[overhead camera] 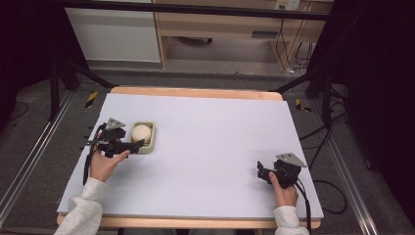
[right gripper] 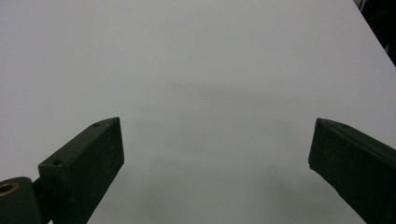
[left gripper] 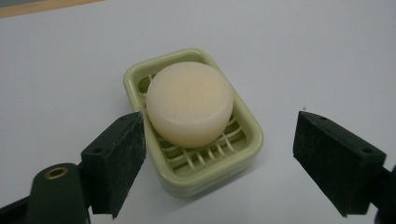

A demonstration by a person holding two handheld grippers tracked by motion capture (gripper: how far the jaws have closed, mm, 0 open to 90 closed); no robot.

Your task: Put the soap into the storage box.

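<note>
A person's pale sleeves enter at the near edge of a white-topped table point(overhead camera: 205, 147), each hand gripping a black two-jaw gripper. At left, the left hand point(overhead camera: 103, 164) holds the left gripper point(overhead camera: 133, 145) against the near side of a pale green soap dish point(overhead camera: 149, 139), which sits on the table's left half, well apart from the other arm. In the left gripper view, the left gripper point(left gripper: 219, 154) has its jaws spread wide, one jaw just beside the dish's point(left gripper: 205, 179) near corner and overlapping its rim in the picture, the other standing clear over bare table; neither clamps anything. A round, cream-coloured bar of soap point(left gripper: 189, 102) lies flat on the slatted grid inside the dish, toward its far end. At right, the right hand point(overhead camera: 285, 192) holds the right gripper point(overhead camera: 263, 172) low over the table near its front right corner, a grey three-cornered plate on top and a cable trailing off the near edge. In the right gripper view, the right gripper point(right gripper: 217, 158) is likewise wide open, its jaws framing plain white tabletop point(right gripper: 201, 70) with nothing between them.
</note>
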